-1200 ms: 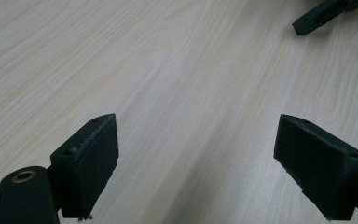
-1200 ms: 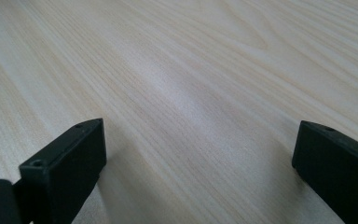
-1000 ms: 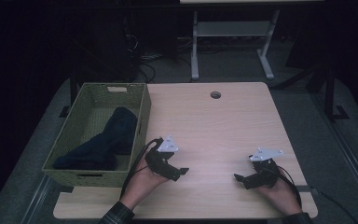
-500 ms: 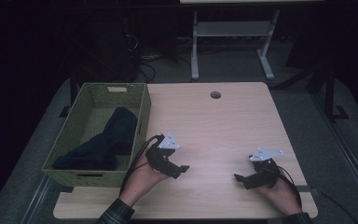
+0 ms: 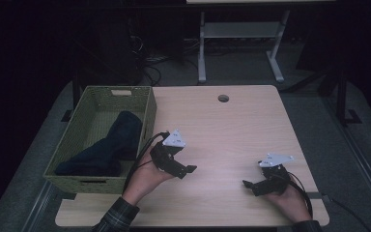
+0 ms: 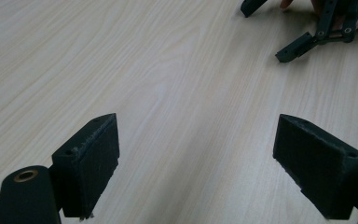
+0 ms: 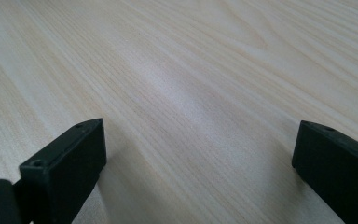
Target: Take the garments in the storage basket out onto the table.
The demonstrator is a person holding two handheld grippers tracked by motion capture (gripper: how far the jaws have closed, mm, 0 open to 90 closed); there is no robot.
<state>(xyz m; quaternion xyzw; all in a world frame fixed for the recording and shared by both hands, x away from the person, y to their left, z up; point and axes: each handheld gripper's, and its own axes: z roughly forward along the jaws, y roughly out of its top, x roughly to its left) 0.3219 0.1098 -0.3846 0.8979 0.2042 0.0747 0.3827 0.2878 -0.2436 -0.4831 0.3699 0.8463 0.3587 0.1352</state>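
Left gripper [image 5: 181, 168], fingers spread wide and empty, low over the bare worktop [image 5: 232, 130] just beside the green woven basket [image 5: 147, 108]; dark cloth [image 5: 108, 147] lying inside the basket; right gripper [image 5: 253, 186], fingers likewise apart, near the worktop's right front.

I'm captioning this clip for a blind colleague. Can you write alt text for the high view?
A person's two hands rest on a light wooden table, each holding an open black claw: the left claw beside a green woven basket, the right claw near the table's front right edge. A dark cloth lies inside the basket.
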